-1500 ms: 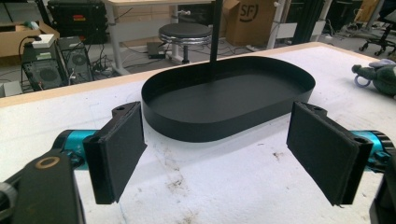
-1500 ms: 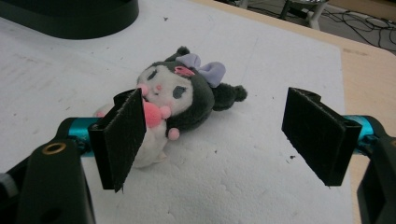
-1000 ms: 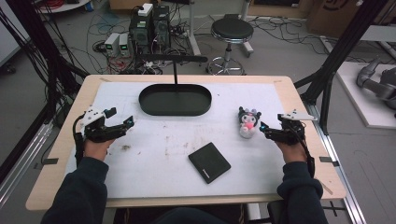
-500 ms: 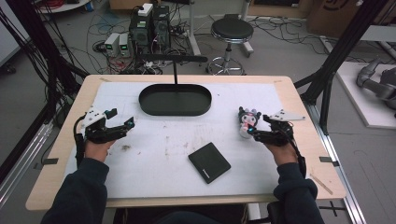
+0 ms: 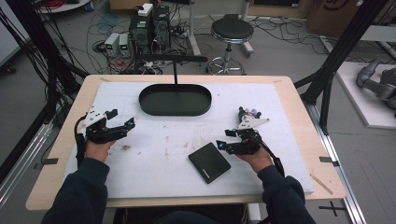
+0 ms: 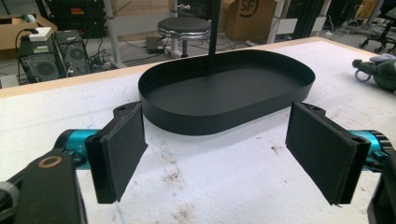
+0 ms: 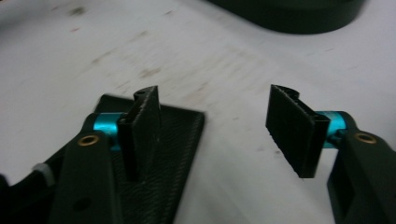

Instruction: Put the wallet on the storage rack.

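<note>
2 hand-held grippers are over the white-covered counter (image 5: 163,158) here. The right hand-held gripper (image 5: 223,139) sits right at the near-right corner of the flat black textured rectangular wallet (image 5: 209,162), which lies flat on the counter toward the front, a bit right of centre. In the right gripper view that right hand-held gripper (image 7: 212,121) has its jaws apart with bare white surface between them; one jaw hangs over the edge of the wallet (image 7: 180,154), the other is off to the side over the counter. Its jaws have just been closing, but nothing is gripped between them, so it's released.

The left hand-held gripper (image 5: 130,123) is over the left side of the counter, well apart from the wallet. In the left gripper view the left hand-held gripper (image 6: 217,149) is spread wide, empty, pointing at the black oval metal tray (image 6: 224,93).

That tray (image 5: 175,99) sits at the back middle. A small dark plush toy (image 5: 248,113) lies just behind the right hand.
</note>
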### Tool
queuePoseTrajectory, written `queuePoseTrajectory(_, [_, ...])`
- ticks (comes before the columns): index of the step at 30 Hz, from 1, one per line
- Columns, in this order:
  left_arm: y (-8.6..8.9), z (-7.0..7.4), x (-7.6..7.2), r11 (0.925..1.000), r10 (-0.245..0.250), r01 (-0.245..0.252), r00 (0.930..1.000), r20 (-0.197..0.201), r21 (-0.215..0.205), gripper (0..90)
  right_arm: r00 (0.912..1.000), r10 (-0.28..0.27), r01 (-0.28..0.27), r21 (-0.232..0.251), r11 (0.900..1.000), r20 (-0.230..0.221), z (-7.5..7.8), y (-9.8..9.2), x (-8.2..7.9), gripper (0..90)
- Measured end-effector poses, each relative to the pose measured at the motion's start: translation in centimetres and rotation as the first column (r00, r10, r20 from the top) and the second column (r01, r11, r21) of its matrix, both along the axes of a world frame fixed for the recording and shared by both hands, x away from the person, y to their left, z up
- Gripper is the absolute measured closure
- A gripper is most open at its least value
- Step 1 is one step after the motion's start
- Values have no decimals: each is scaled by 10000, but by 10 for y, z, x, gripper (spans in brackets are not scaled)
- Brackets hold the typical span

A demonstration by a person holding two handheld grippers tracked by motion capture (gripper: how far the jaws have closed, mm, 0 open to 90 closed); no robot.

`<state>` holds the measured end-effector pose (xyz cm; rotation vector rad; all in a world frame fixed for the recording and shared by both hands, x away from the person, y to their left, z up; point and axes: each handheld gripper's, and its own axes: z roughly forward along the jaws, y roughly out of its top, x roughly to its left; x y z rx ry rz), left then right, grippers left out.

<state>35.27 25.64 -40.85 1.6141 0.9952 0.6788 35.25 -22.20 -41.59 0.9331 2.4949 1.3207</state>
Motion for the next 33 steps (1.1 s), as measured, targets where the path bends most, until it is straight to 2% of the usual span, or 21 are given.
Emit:
queuePoseTrajectory(1, [0, 0, 0, 10000, 1, -1, 10000, -7, 34, 199, 10000, 0, 0, 0, 10000, 0, 0, 0, 0, 360])
queuePoseTrajectory(2, [0, 0, 0, 10000, 24, -24, 10000, -26, 2, 199, 9987, 466, -468, -115, 9988, -189, -5, 7, -1, 359])
queuePoseTrajectory(3, [0, 0, 0, 10000, 24, -24, 10000, -24, 14, 199, 9977, 646, -650, -159, 9978, -217, -6, 9, -1, 360])
queuePoseTrajectory(6, [0, 0, 0, 10000, 9, -9, 10000, -21, 33, 199, 9946, 852, -885, -543, 9946, -594, -14, 17, 1, 374])
queuePoseTrajectory(8, [-1, -1, 0, 10000, 7, -7, 10000, -33, 34, 200, 9919, 955, -1024, -837, 9912, -834, -19, 20, 3, 408])
queuePoseTrajectory(9, [-1, -1, 0, 10000, 7, -7, 10000, -33, 34, 200, 9898, 966, -1066, -947, 9898, -1050, -22, 21, 4, 456])
queuePoseTrajectory(10, [-1, -1, 0, 10000, 16, -16, 10000, -47, 53, 200, 9898, 966, -1066, -947, 9898, -1050, -22, 21, 4, 456])
queuePoseTrajectory(11, [-1, -1, 0, 10000, 7, -7, 10000, -42, 86, 201, 9807, 1124, -1262, -791, 9889, -1598, -26, 22, 8, 539])
queuePoseTrajectory(14, [-1, -2, 1, 10000, 32, -31, 10000, -88, 80, 202, 9787, 1050, -1192, -719, 9903, -1765, -25, 21, 9, 599])
queuePoseTrajectory(15, [-1, -2, 1, 10000, 32, -31, 10000, -88, 80, 202, 9787, 1050, -1192, -719, 9903, -1765, -25, 21, 9, 599])
queuePoseTrajectory(16, [-1, -2, 1, 9999, 52, -50, 9999, -114, 143, 202, 9829, 809, -940, -728, 9929, -1651, -22, 19, 9, 795])
queuePoseTrajectory(17, [-2, -3, 1, 9999, 48, -47, 9999, -109, 131, 202, 9819, 793, -911, -617, 9939, -1719, -21, 17, 10, 835])
queuePoseTrajectory(22, [-2, -3, 2, 9999, 25, -22, 9999, -133, 166, 204, 9775, 977, -1073, -421, 9933, -1870, -20, 16, 13, 884])
queuePoseTrajectory(25, [-1, -2, 1, 9999, 60, -58, 9999, -118, 163, 204, 9795, 1002, -1104, -495, 9927, -1749, -15, 16, 15, 888])
queuePoseTrajectory(27, [-1, -2, 1, 9999, 94, -93, 9999, -84, 108, 204, 9815, 993, -1117, -684, 9914, -1637, -13, 15, 18, 887])
queuePoseTrajectory(30, [-1, -2, 1, 9999, 100, -99, 9999, -72, 81, 204, 9917, 741, -909, -1648, 9821, -1050, -3, 18, 35, 887])
queuePoseTrajectory(31, [-1, -2, 1, 9999, 92, -92, 9999, -65, 87, 204, 9917, 741, -909, -1648, 9821, -1050, -3, 18, 35, 887])
queuePoseTrajectory(32, [-1, -2, 1, 9999, 97, -96, 9999, -64, 89, 205, 9952, 653, -798, -2157, 9732, -733, 3, 22, 45, 886])
queuePoseTrajectory(33, [-1, -2, 1, 9999, 96, -95, 9999, -65, 73, 205, 9968, 590, -695, -2177, 9735, -543, 3, 23, 48, 886])
